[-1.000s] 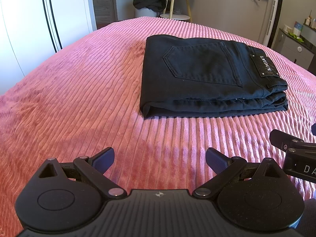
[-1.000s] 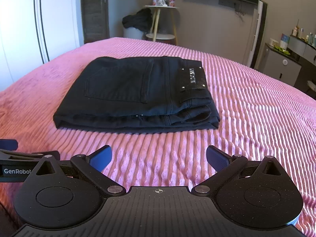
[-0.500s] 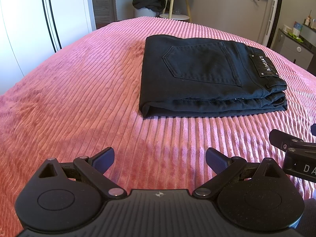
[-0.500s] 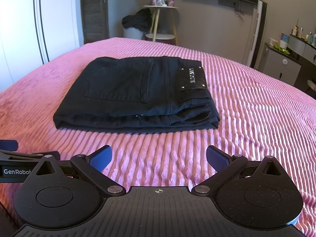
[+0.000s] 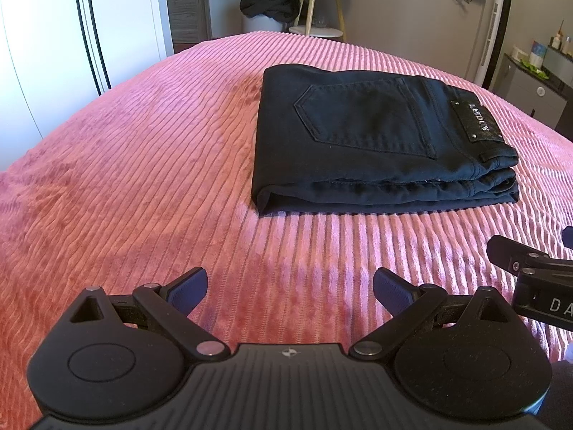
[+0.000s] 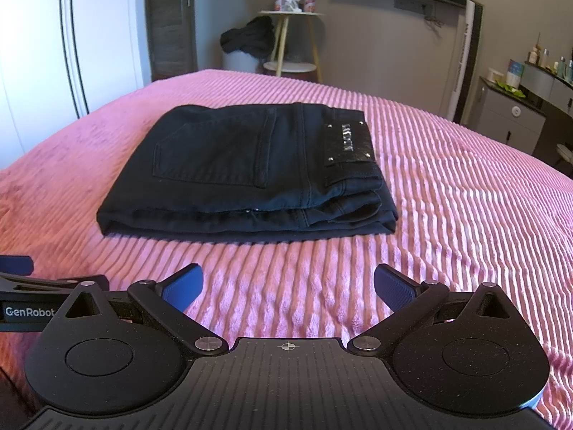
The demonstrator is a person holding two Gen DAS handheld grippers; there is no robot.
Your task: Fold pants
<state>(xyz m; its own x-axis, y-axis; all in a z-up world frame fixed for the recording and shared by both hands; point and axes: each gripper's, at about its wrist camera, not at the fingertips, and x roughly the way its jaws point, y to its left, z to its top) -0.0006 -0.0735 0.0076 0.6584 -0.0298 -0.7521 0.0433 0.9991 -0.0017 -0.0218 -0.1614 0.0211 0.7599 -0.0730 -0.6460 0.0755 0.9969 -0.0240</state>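
The black pants (image 5: 376, 150) lie folded in a flat rectangular stack on the pink ribbed bedspread (image 5: 125, 165), back pocket and waist label facing up. They also show in the right wrist view (image 6: 247, 175). My left gripper (image 5: 290, 288) is open and empty, above the bedspread in front of the pants and apart from them. My right gripper (image 6: 288, 286) is open and empty, also short of the pants' near edge. Part of the right gripper shows at the right edge of the left wrist view.
White wardrobe doors (image 5: 53, 53) stand to the left. A small round side table (image 6: 290, 39) with a dark heap of clothes (image 6: 247, 39) stands beyond the bed. A grey cabinet (image 6: 515, 122) with bottles is at the right. The bedspread (image 6: 465, 197) stretches around the pants.
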